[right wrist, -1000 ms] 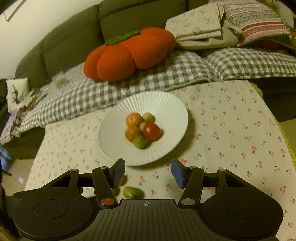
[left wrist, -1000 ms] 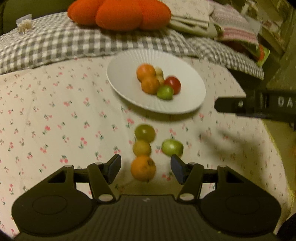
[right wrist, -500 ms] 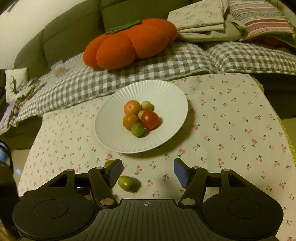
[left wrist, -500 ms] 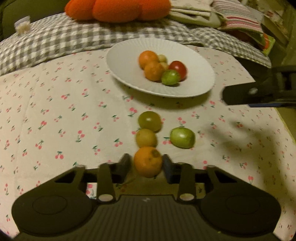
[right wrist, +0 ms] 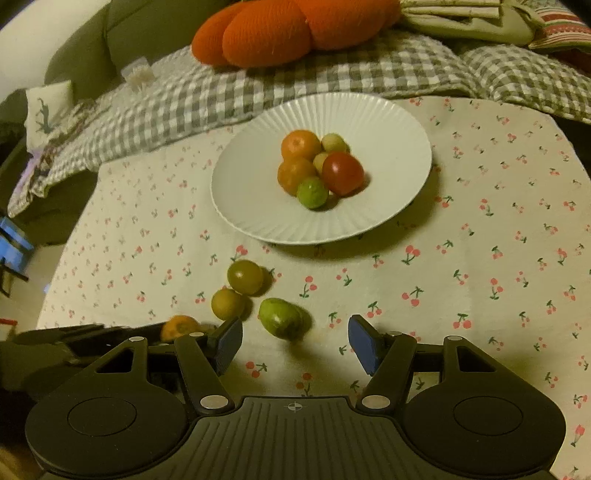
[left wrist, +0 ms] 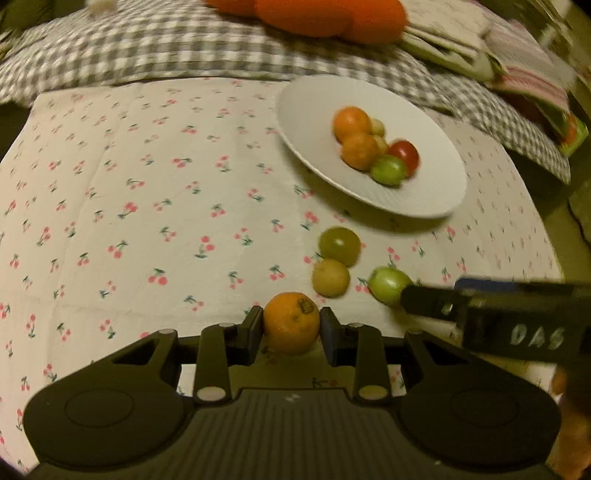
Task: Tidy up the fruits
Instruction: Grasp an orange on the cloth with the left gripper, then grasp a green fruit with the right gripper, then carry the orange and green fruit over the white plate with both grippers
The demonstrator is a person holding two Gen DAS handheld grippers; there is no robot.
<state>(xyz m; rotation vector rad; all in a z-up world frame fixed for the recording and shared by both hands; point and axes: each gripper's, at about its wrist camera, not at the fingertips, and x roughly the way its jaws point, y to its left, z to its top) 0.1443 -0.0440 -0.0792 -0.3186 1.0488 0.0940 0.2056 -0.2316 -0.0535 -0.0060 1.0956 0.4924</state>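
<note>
My left gripper (left wrist: 291,328) is shut on an orange (left wrist: 291,322) that sits on the cherry-print cloth; both pads press its sides. Just beyond it lie a yellowish fruit (left wrist: 330,277), an olive-green tomato (left wrist: 340,246) and a light green fruit (left wrist: 388,285). The white ribbed plate (left wrist: 306,110) holds several fruits, among them two oranges and a red tomato (left wrist: 405,154). My right gripper (right wrist: 295,341) stands open just before the light green fruit (right wrist: 280,318), which lies ahead of the gap, nearer the left pad and untouched. The plate (right wrist: 258,206) is farther back.
A grey checked blanket (right wrist: 192,96) and an orange pumpkin cushion (right wrist: 288,29) lie behind the table. Folded cloths (right wrist: 461,18) are stacked at the back right. The table edge drops off at the left (right wrist: 55,280) and right (left wrist: 546,229).
My left gripper closed around the orange and swung left. My right gripper opened wider and came down toward the light green fruit, so the loose fruits now show in its view.
</note>
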